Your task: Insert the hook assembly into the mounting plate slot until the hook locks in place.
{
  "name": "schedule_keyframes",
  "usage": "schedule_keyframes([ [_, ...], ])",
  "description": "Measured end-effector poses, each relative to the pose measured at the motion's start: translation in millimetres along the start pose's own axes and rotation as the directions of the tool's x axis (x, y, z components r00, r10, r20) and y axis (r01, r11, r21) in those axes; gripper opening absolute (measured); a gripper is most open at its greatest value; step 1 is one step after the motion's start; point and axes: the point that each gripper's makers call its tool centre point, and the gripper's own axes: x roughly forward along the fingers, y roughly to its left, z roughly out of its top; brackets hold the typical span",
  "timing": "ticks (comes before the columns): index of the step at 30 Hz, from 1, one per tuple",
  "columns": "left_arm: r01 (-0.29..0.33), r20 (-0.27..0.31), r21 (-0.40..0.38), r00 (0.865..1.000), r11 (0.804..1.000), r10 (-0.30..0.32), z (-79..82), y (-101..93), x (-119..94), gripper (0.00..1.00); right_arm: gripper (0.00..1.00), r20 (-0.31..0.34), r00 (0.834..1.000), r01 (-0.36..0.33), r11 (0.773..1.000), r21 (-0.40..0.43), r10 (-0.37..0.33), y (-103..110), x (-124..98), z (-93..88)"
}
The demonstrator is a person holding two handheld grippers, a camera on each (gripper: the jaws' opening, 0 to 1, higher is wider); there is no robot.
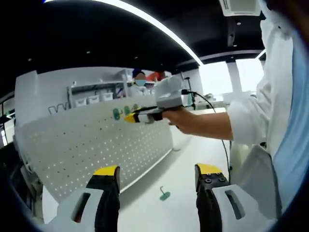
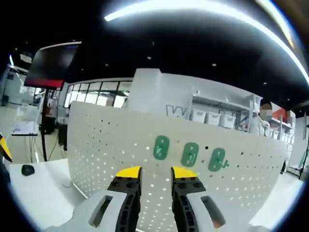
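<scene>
A white perforated mounting plate [image 1: 96, 140] [image 2: 111, 140] stands upright on the white table. Three green hook assemblies hang on it in a row [image 2: 161, 147] [image 2: 189, 154] [image 2: 217, 159]; two of them show in the left gripper view [image 1: 116, 114] [image 1: 127, 110]. Another green hook [image 1: 164, 195] lies flat on the table in front of the plate. My left gripper [image 1: 157, 176] is open over the table, empty. A hand holds my right gripper [image 1: 131, 117] [image 2: 156, 173] close to the hung hooks. Its jaws stand a narrow gap apart with nothing between them.
The person's arm and white sleeve [image 1: 251, 121] cross the right side of the left gripper view. A small dark object [image 2: 27, 169] lies on the table [image 2: 34, 193] left of the plate. Shelves with white bins [image 2: 212, 117] stand behind it.
</scene>
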Motion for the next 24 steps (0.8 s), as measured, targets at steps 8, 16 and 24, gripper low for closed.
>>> schedule_keyframes([
  [8, 0.005, -0.019, 0.000, 1.000, 1.000, -0.005, -4.9, -7.8, 4.9, 0.64, 0.22, -0.037, 0.998, -0.055, 0.998, -0.015, 0.054, 5.8, -20.2, -20.5],
  [16, 0.018, -0.045, 0.004, 0.999, 1.000, -0.018, -11.6, -16.6, 10.4, 0.63, 0.22, -0.080, 0.991, -0.110, 0.994, -0.012, 0.109, 16.0, -37.6, -46.7],
  [24, 0.024, -0.051, 0.004, 0.998, 1.000, -0.024, -14.4, -18.9, 12.2, 0.63, 0.20, -0.159, 0.963, -0.218, 0.976, 0.026, 0.219, 38.6, -51.7, -83.7],
])
